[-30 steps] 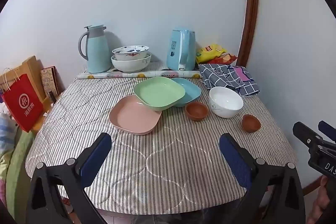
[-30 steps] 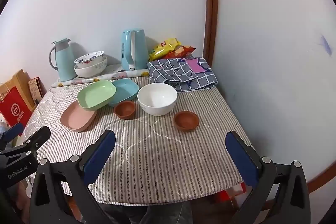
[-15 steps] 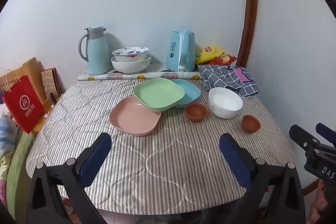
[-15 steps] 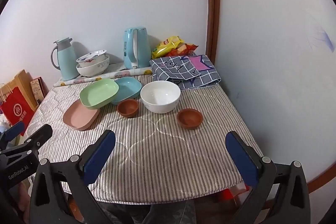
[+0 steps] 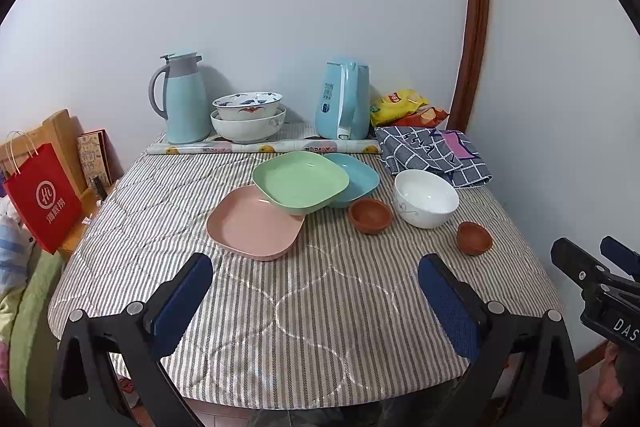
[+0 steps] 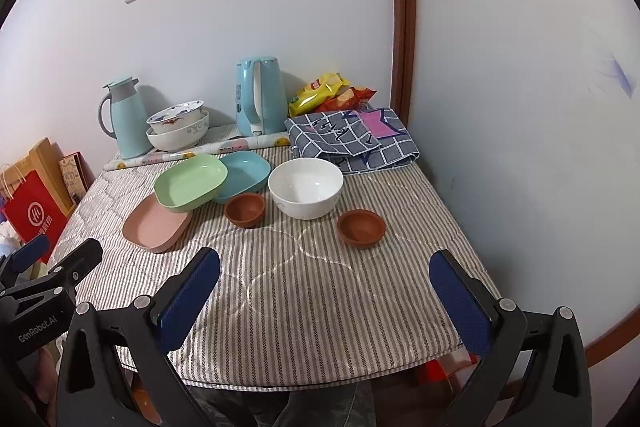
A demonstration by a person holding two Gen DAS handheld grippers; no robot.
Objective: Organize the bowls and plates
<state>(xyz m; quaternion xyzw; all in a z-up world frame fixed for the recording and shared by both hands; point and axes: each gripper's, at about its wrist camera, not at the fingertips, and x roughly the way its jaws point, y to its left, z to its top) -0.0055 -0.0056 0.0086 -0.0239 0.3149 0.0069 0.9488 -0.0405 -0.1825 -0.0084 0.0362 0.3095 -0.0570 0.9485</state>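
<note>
On the striped table (image 5: 320, 307) a green plate (image 5: 301, 181) leans across a pink plate (image 5: 254, 222) and a blue plate (image 5: 354, 177). To their right stand a small brown bowl (image 5: 370, 215), a white bowl (image 5: 425, 198) and a second brown bowl (image 5: 474, 238). My left gripper (image 5: 316, 291) hangs open above the near table edge, short of the pink plate. My right gripper (image 6: 326, 285) is open too, in front of the brown bowl (image 6: 361, 228) and the white bowl (image 6: 305, 193). Neither holds anything.
Along the back wall stand a light blue thermos jug (image 5: 182, 99), two stacked patterned bowls (image 5: 248, 117), a blue kettle (image 5: 343, 101), snack bags (image 5: 404, 105) and a folded checked cloth (image 5: 434, 155). A rolled mat (image 5: 260, 148) lies before them. A red bag (image 5: 42, 195) hangs at the left.
Both grippers have edged slightly closer to the table and a little higher; the dishes have not moved. Both stay open.
</note>
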